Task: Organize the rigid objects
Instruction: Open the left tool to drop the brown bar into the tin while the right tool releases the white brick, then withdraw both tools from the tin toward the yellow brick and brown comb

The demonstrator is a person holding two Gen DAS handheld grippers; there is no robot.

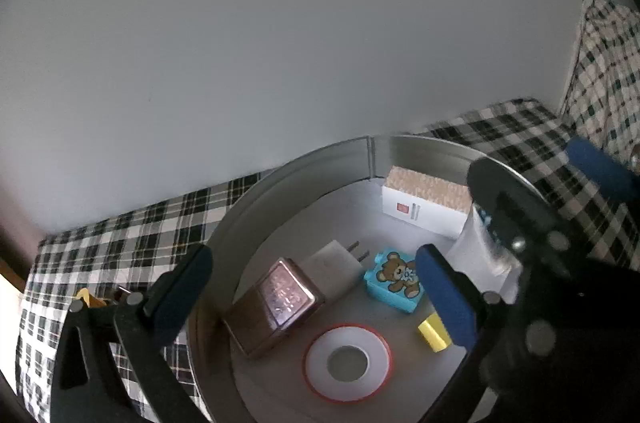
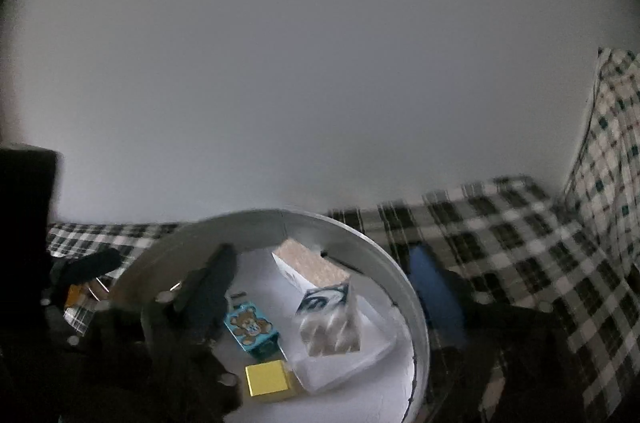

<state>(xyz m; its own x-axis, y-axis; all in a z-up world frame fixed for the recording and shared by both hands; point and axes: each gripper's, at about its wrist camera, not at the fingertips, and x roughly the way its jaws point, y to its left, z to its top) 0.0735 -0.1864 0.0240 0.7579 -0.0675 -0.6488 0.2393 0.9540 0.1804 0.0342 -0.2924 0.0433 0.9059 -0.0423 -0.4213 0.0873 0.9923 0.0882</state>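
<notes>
Left tool (image 1: 316,299): spread wide, nothing pinched; held over round tin.
Tin (image 1: 224,223): set on checked cloth (image 1: 120,243).
Inside, L to R: copper box (image 1: 280,303), white plug (image 1: 336,263), tape roll (image 1: 347,363), bear block (image 1: 396,279), yellow block (image 1: 434,333), white carton (image 1: 424,207).
Right tool (image 2: 320,299): spread, nothing pinched; clear packet (image 2: 332,323) seen lying in tin betw. fingers.

Both views were dimly and flatly lit, with no hard shadows cast. Strong fisheye bending was seen at the edges, ringed by black corners. The checked cloth (image 2: 520,255) was smeared by motion blur in the right wrist view. A faint sheen was caught on the metal tray rim (image 1: 304,163). Near foreground parts were rendered dark and soft.
</notes>
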